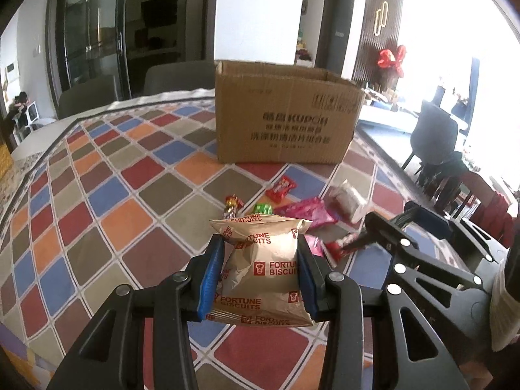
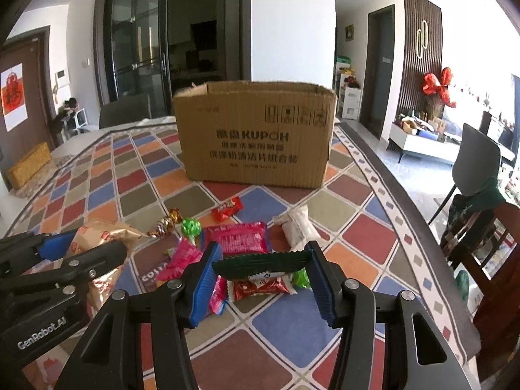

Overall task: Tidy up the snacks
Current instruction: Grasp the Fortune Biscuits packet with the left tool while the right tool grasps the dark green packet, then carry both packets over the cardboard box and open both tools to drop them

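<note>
My left gripper [image 1: 260, 273] is clamped on the Fortune Biscuits pack [image 1: 263, 269] at lower centre, which hides the tablecloth behind it; my right gripper [image 2: 263, 276] grips a dark green packet [image 2: 260, 261], label too blurred to read. Past them loose snacks [image 2: 234, 237] lie mid-frame on the checkered tablecloth [image 2: 130, 195], wrappers hard to identify. The cardboard box [image 2: 256, 136] stands upper centre, inside hidden, and the window side is blown out.

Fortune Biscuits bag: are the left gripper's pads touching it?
Touching. The left wrist view shows both blue pads pressed into the Fortune Biscuits bag, held by the left gripper.
</note>
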The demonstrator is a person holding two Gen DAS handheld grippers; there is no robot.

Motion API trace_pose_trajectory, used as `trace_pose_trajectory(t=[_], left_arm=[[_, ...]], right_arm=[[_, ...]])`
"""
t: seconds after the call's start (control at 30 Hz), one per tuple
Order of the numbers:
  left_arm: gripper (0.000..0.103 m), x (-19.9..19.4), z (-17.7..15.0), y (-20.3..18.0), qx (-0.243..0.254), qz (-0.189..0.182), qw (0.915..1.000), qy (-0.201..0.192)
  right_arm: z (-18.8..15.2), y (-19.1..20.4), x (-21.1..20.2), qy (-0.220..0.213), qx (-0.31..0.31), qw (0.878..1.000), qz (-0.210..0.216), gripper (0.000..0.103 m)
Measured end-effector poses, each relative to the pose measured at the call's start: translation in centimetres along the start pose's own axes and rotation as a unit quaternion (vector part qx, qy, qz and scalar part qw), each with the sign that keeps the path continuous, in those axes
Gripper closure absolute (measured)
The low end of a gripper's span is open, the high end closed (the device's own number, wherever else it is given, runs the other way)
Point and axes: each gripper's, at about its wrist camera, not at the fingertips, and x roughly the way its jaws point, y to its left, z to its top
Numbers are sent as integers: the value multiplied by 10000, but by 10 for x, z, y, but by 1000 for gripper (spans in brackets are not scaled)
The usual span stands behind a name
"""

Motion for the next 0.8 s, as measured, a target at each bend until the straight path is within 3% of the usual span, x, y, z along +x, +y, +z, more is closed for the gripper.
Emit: trace_pose_trajectory(t=[0.8], left_arm=[[60,-25,80,-4,391,202,9944,-961]], right_arm=[[76,-2,-32,-670,-113,9977,76,49]])
